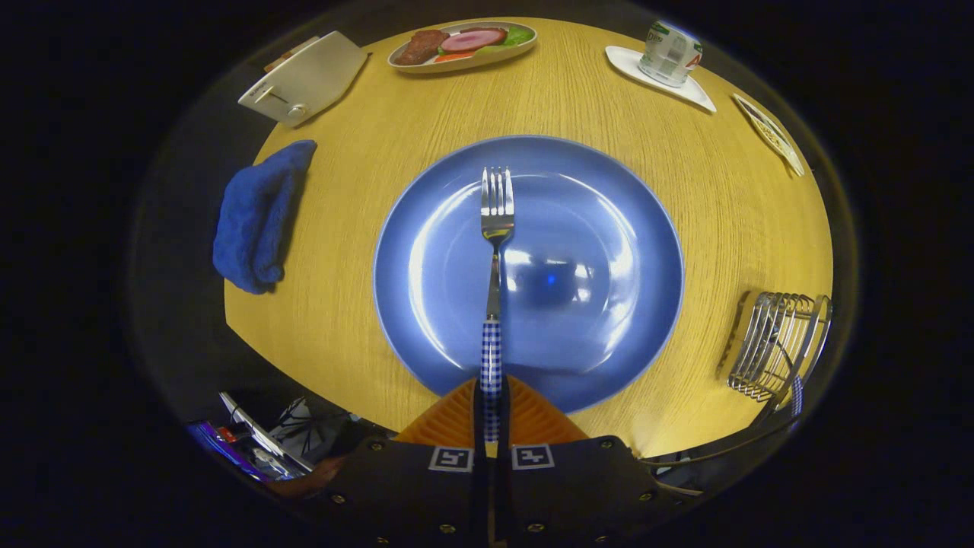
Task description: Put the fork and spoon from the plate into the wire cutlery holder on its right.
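A: Where's the fork (496, 228) rn?

B: Pinched in the gripper (491, 415). Both fingers are pressed onto the checked handle, one each side, so the fork sticks straight out ahead of them, tines over the middle of the blue plate (609, 228). Prob lifted off the plate, but I can't tell for sure from this angle.

A: Why hold it at the handle end?

B: My guess: it leaves the long part free, so it can be tipped and dropped into the wire cutlery holder (776, 342) w/o the fingers hitting the wires. The holder sits just off the plate's right rim, near the edge of the wooden table (342, 304).

A: And the spoon?

B: No spoon lying on the plate. There's a bit of checked pattern at the holder's near corner (could be another handle already in there), but it's too small and warped to say.

A: Anything else around the plate?

B: Blue cloth (255, 217) to the plate's left, toaster (304, 76) beyond that, a dish of food (464, 44) past the plate's far rim, and a cup (670, 52) on a white tray far right of it. None are in the way, I'd say.

A: What's hard to see?

B: The holder's far side is cut off, and the handle's tail end is hidden between the fingers.
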The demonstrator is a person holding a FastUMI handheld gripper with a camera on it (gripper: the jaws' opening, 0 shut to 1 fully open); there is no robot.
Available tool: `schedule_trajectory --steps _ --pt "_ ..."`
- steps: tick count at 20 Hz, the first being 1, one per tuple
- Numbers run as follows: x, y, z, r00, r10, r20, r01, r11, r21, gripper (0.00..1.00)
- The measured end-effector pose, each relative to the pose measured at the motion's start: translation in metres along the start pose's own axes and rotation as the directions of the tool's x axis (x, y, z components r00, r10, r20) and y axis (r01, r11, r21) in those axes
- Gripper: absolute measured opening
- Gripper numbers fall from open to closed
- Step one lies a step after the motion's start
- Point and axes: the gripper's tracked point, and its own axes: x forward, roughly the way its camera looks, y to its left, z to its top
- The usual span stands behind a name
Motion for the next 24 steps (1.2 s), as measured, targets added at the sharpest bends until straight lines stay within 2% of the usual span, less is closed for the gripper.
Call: schedule_trajectory --steps 9,15,19,24 --pt "-0.056 -0.021 -0.027 1.000 0.001 -0.020 -0.003 0.998 -0.067 0.04" --pt "-0.109 -0.051 -0.075 0.995 0.013 -0.100 -0.026 0.990 -0.135 0.04" --pt "-0.153 -0.094 -0.107 0.980 -0.044 -0.196 0.002 0.978 -0.210 0.04" --pt "-0.197 -0.160 -0.128 0.940 -0.163 -0.299 0.088 0.964 -0.251 0.04"
